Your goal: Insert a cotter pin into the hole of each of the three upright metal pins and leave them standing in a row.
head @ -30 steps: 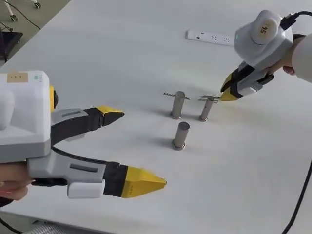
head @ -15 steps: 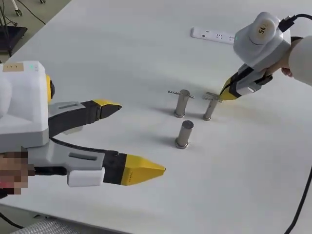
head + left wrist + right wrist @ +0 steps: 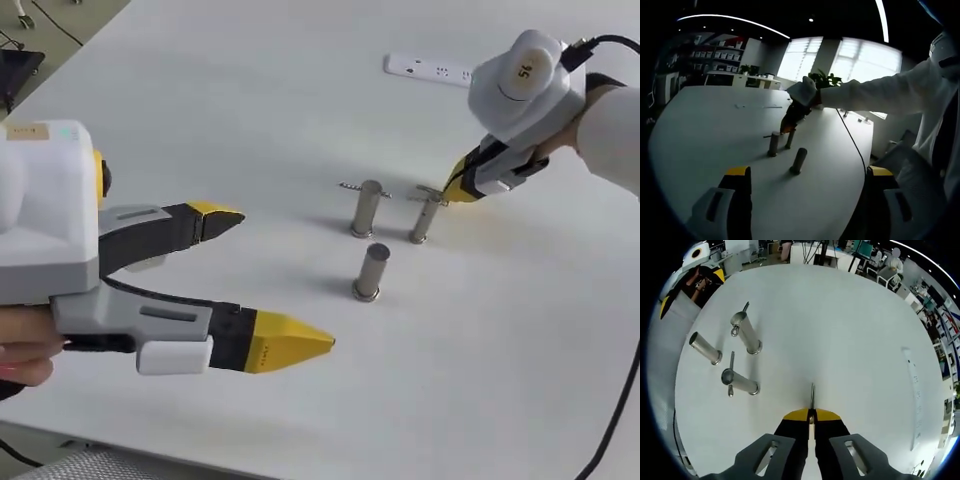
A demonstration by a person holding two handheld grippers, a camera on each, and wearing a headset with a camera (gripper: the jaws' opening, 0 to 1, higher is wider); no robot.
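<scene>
Nearest, at the lower left of the head view, the left gripper (image 3: 265,282) hangs over the white counter (image 3: 200,120) with its black, yellow-tipped jaws wide apart. In its own view the two tips sit low at either side of the frame, with the three pins standing between them further off.

Just past it, near mid-frame, a bare upright grey metal pin (image 3: 372,272) stands alone on the counter. Behind it two more upright grey metal pins stand side by side, the left rear pin (image 3: 366,208) and the right rear pin (image 3: 425,218). Each carries a thin silvery cotter pin crosswise near its top: the left cotter pin (image 3: 350,187) juts toward the left of the frame, and the right cotter pin (image 3: 428,196) sits level across its pin.

Further on, at the upper right, the right gripper (image 3: 455,190) slants down with its tips just beside the top of the right rear pin. In the right gripper view its jaws are pressed together on a third cotter pin (image 3: 812,392), whose straight shank pokes out ahead of the tips.

Farthest off, a white power strip (image 3: 428,72) lies flat near the top edge.
</scene>
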